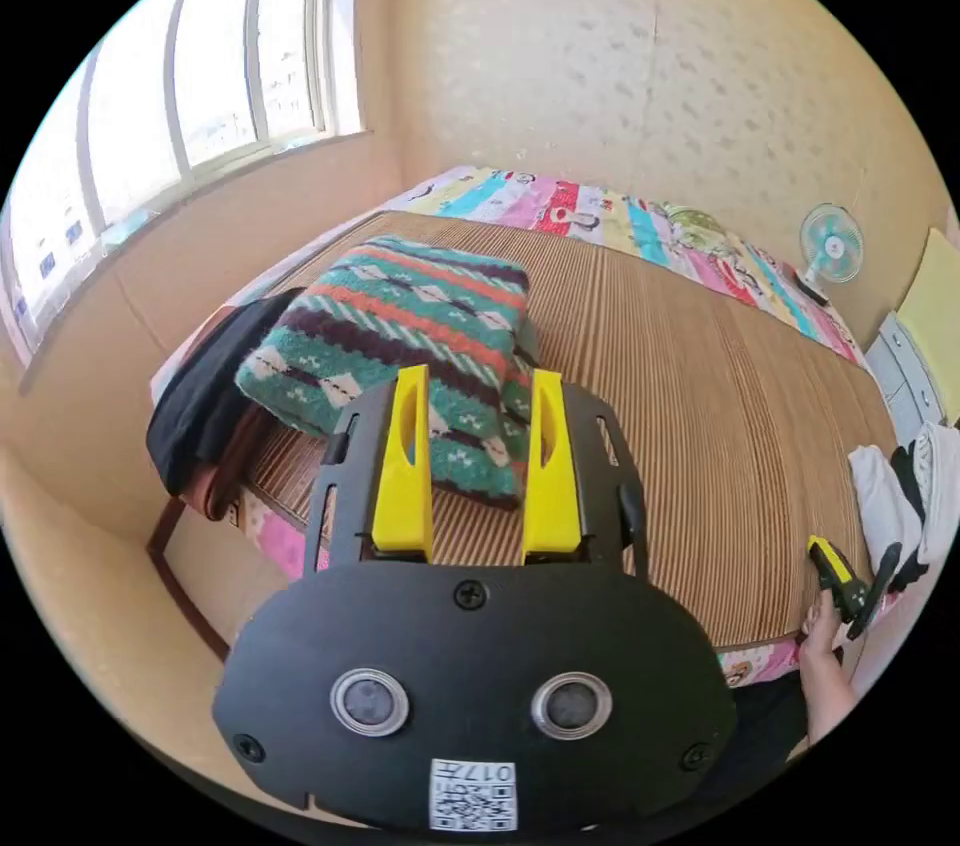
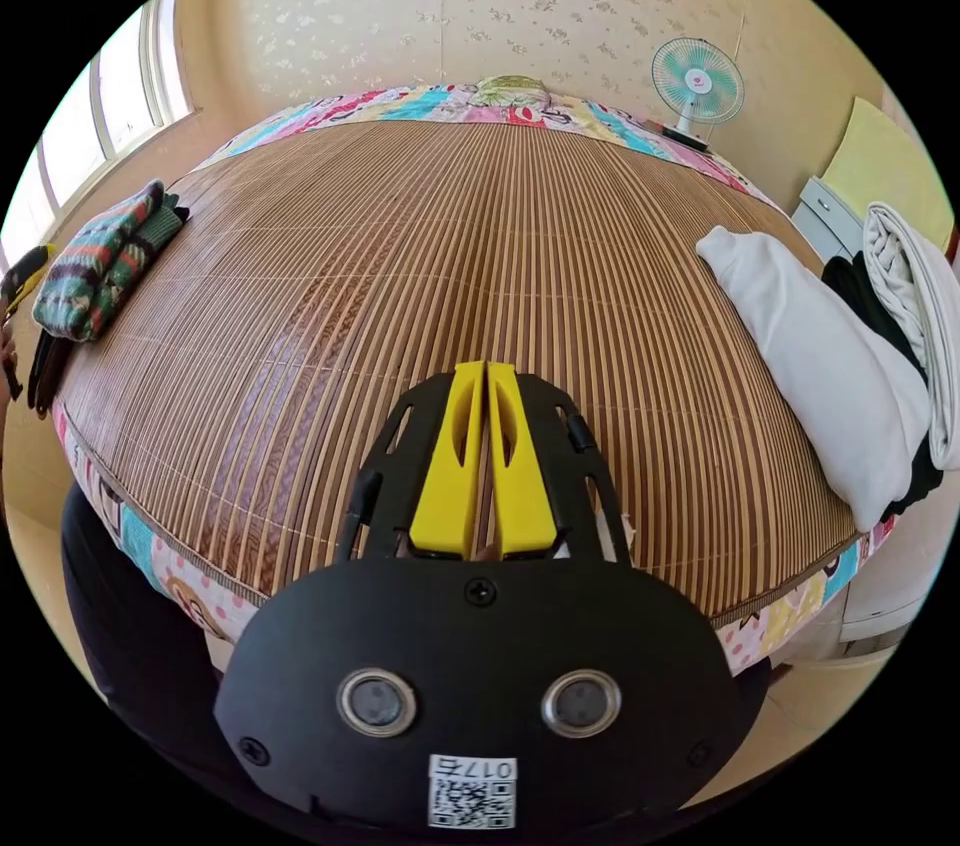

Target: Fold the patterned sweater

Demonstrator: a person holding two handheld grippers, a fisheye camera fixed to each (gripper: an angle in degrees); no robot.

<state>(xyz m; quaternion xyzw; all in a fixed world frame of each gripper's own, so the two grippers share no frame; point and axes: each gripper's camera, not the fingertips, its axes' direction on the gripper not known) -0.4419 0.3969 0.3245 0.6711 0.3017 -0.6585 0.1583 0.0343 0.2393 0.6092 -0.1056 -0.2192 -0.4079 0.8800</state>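
At mat's window edge — folded sweater (image 1: 400, 336) | left gripper (image 1: 478, 386) agape | mat (image 2: 480, 236) centre bare

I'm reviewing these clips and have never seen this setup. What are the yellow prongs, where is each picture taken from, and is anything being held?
A person holds a handheld claw in each hand, each with a fisheye camera riding on it. The yellow prongs are the jaws.

In the left gripper view, the left claw stands open, gripping nothing, in front of the folded patterned sweater lying on the bamboo mat that covers the bed.

In the right gripper view, the right claw has its jaws together, with nothing between them. A pile of white and black clothes lies at the mat's edge. A fan stands behind.
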